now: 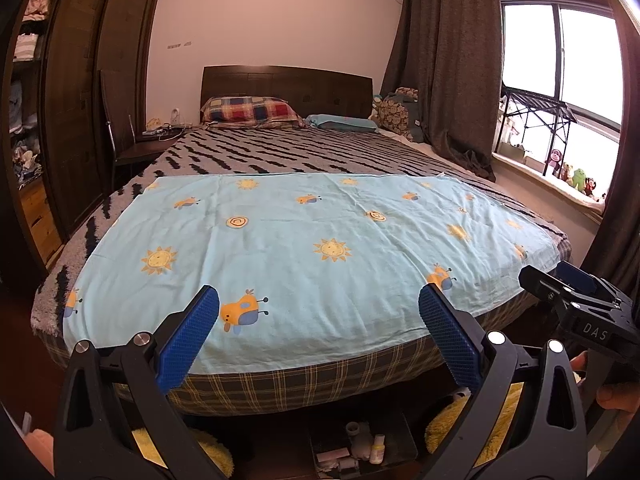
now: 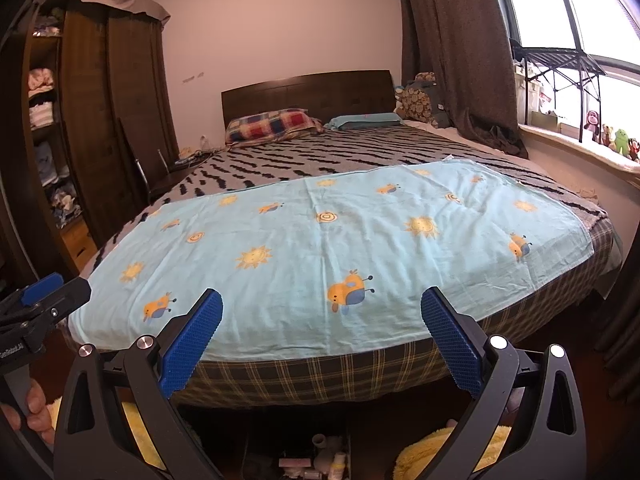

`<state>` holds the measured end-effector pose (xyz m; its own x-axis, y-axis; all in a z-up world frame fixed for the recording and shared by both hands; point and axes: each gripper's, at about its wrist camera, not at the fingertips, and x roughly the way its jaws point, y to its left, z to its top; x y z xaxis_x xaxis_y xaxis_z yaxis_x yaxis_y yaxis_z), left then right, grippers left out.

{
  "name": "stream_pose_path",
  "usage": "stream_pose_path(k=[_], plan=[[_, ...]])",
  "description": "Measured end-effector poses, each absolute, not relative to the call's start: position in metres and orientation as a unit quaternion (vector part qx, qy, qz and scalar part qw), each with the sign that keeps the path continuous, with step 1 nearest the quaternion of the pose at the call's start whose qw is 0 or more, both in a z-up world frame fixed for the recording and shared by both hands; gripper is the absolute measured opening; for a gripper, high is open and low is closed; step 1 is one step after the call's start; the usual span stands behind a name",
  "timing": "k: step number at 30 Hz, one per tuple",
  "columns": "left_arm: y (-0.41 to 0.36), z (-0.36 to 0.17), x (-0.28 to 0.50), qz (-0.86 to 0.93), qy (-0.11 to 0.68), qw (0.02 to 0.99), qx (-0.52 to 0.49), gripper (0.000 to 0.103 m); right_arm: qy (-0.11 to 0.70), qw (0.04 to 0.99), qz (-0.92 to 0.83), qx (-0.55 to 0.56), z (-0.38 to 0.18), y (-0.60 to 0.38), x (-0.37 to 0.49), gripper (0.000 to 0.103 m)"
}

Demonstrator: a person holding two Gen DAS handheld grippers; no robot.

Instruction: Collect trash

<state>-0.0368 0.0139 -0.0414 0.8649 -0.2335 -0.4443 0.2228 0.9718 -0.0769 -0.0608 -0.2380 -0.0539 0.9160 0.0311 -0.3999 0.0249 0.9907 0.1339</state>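
**Both grippers held open at the foot of the bed**

The left hand-held gripper point(image 1: 319, 308), black-framed with blue textured pads, is level and points along the bed toward the headboard; its jaws stand wide apart with nothing between them. The right hand-held gripper point(image 2: 322, 312), of the same make, is held in the same pose beside it, jaws likewise spread and empty. In the left wrist view the right gripper's black body point(image 1: 576, 304) shows at the right edge, with fingertips of the person's hand point(image 1: 612, 394) curled under it; in the right wrist view the left gripper point(image 2: 44, 296) appears at the left edge above the fingers of the other hand point(image 2: 34, 408).

Ahead of both lies a light-blue cotton sheet printed with orange suns and cartoon animals point(image 1: 304, 248), spread flat over the near half of a grey, black-striped blanket point(image 1: 304, 152) on a dark plaid-sided mattress point(image 1: 304, 384).

The task's things, small bottles and scraps in a dark open box on the floor point(image 1: 360, 452), sit below the bed's foot edge, under and between the two grippers, flanked by yellow fluffy slippers point(image 1: 472, 432). Neither gripper touches them.
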Motion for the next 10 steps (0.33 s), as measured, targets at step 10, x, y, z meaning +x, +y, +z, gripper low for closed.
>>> stream_pose_path(k=[10], plan=[[0.0143,-0.0457,-0.0313,-0.122,0.244,0.962,-0.018,0.095,0.208,0.976,-0.001,0.068,-0.056,-0.2397,-0.0564,0.1]])
